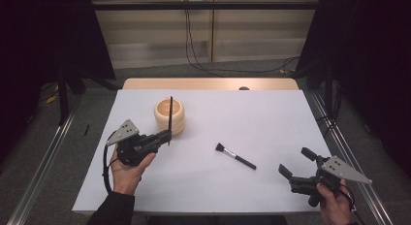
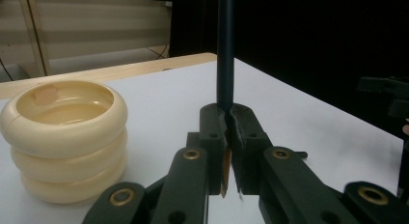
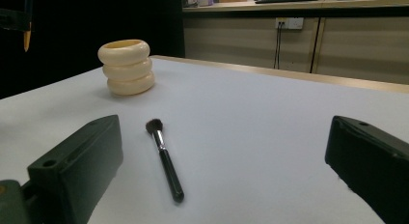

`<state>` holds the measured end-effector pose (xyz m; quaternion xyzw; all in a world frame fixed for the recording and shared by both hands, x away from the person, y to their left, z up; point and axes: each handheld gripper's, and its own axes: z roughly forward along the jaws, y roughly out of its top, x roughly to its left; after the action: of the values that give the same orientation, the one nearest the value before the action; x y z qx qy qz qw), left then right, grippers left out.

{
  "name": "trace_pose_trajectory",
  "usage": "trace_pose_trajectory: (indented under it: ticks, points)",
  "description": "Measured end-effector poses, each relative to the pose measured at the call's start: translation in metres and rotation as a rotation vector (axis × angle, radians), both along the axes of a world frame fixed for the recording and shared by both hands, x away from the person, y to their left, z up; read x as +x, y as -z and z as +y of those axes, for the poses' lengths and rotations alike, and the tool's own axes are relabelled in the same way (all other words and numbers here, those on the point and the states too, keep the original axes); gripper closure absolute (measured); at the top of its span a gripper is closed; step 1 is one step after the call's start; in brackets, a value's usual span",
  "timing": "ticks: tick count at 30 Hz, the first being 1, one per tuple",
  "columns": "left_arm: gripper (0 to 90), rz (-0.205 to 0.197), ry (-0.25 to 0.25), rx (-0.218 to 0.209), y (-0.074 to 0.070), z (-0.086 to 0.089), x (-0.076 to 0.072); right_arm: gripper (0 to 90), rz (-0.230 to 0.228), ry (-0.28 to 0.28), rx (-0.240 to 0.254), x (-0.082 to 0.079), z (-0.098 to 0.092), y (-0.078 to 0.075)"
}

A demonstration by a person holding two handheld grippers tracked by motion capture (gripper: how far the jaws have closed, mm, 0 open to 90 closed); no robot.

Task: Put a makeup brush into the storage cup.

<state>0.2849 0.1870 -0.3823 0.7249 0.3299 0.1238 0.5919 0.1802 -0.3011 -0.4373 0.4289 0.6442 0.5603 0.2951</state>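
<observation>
beside the cream holder (image 1: 169, 117), the left hand-held gripper (image 1: 167, 136) pinches a dark pencil (image 1: 170, 119) upright.

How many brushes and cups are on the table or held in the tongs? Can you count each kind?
Brushes: 2, one lying on the table and one thin dark one held upright in the left tongs
Cream ribbed cups: 1
Total: 3

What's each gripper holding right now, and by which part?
Left gripper is shut on a thin dark brush held upright, gripped near its lower, pointed end. Right gripper is open and holds nothing.
</observation>
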Motion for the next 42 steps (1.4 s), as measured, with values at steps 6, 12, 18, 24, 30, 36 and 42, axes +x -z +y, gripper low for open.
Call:
trace_pose_trajectory:
  ticks: [6, 12, 18, 24, 30, 36, 42]
  points:
    - [84.6, 0.001, 0.030, -0.016, -0.001, 0.000, -0.001, 0.0, 0.002, -0.007, 0.002, 0.000, 0.000, 0.000]
    - [84.7, -0.007, 0.085, -0.019, -0.005, -0.004, -0.006, 0.0, -0.005, -0.006, 0.002, 0.000, 0.000, 0.000]
    - [84.6, -0.021, 0.126, -0.023, -0.008, -0.014, -0.010, 0.0, -0.006, -0.011, 0.001, 0.000, 0.000, 0.000]
    - [84.6, -0.032, 0.148, 0.004, -0.010, -0.027, -0.017, 0.0, -0.003, -0.011, -0.002, -0.001, 0.001, 0.000]
    - [84.6, -0.020, 0.171, 0.019, -0.007, -0.043, -0.021, 0.0, -0.005, -0.013, 0.003, 0.000, 0.000, 0.000]
    - [84.6, -0.023, 0.224, 0.019, -0.010, -0.060, -0.022, 0.0, -0.006, -0.018, -0.004, -0.001, 0.000, 0.000]
    - [84.6, -0.002, 0.240, 0.024, -0.005, -0.068, -0.023, 0.0, -0.004, -0.020, 0.003, -0.001, 0.000, -0.001]
